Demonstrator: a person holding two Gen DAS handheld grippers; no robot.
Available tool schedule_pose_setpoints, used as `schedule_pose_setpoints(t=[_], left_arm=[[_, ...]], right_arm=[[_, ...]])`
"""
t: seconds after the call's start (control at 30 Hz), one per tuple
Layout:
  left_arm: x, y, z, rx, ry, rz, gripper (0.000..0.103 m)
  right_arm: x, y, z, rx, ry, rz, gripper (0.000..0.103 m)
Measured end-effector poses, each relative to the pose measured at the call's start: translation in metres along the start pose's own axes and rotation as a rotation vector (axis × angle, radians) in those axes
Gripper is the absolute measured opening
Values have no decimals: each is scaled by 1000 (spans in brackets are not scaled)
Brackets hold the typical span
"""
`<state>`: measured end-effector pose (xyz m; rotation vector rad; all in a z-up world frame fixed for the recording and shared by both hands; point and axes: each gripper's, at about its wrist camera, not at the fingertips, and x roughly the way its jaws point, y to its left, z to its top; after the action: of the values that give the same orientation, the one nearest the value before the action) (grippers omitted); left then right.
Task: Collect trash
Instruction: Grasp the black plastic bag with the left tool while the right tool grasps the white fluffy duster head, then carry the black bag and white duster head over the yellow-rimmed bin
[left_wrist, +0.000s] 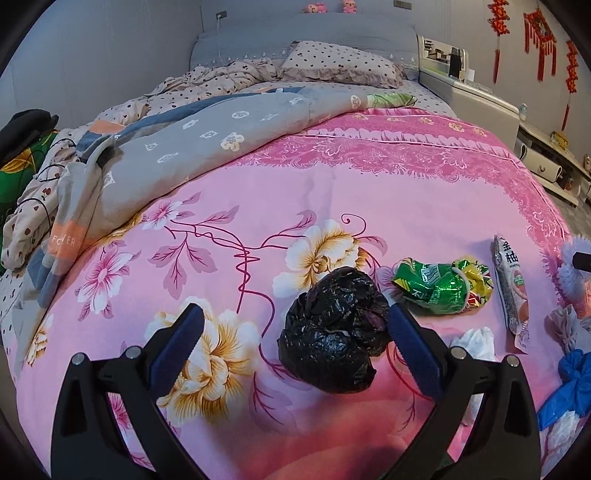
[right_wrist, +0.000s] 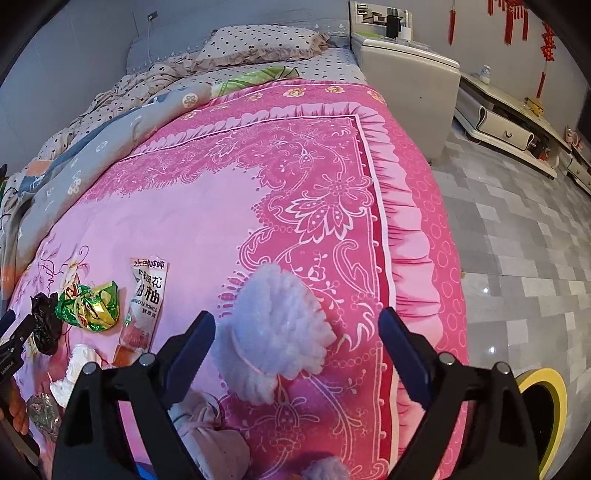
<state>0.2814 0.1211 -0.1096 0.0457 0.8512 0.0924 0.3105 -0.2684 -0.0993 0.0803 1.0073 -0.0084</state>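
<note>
The left hand-held gripper fills the bottom of the left wrist view: matte black arms ending in flat, ribbed blue pads, spread wide. Between them lies a black bag, a crumpled, glossy plastic lump, its right side just beside the right pad; whether it touches I cannot tell. Right of it lies a green wrapper, crinkled foil with yellow and red patches. Further right is a pouch, long, flat and printed, lying lengthwise. At the lower right sit a tissue, white and wadded, and a blue bag, soft and knotted. All rest on the bed cover, smooth pink cloth printed with large cream and pink flowers. A grey quilt with white blossoms is bunched at the upper left.

The right hand-held gripper, of the same build, stands wide in the lower centre of the right wrist view, gripping nothing. Between its pads lies a white puff, fluffy and fan-shaped, nearer the left pad. Below it is a pale bundle of knotted cloth. The same pouch and green wrapper lie at centre left. At the lower right edge is a bin with a round yellow rim, standing on a grey tiled floor.
</note>
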Motion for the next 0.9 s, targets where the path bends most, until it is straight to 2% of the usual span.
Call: schedule_pose_setpoints(t=[0.13, 0.33, 0.4, 0.47, 0.5, 0.57, 0.67, 0.9], left_arm=[[14, -3, -1, 0, 13, -18, 95], [18, -19, -9, 43, -9, -23, 90], [21, -24, -10, 67, -1, -49, 77], [24, -29, -11, 81, 9, -70, 70], [27, -31, -11, 82, 18, -85, 60], [31, -31, -12, 71, 37, -109, 48], [35, -29, -13, 42, 47, -127, 42], [26, -17, -15, -24, 44, -157, 39]], right_arm=[[10, 5, 0, -24, 24, -11, 75], [10, 17, -3, -79, 13, -10, 55], [9, 22, -5, -100, -1, -19, 50], [10, 25, -6, -113, -6, -17, 47], [11, 25, -5, -111, -5, -13, 46], [14, 23, -4, -97, 2, -1, 40], [11, 21, -1, -88, -7, 11, 32], [2, 23, -3, -97, -34, 28, 27]])
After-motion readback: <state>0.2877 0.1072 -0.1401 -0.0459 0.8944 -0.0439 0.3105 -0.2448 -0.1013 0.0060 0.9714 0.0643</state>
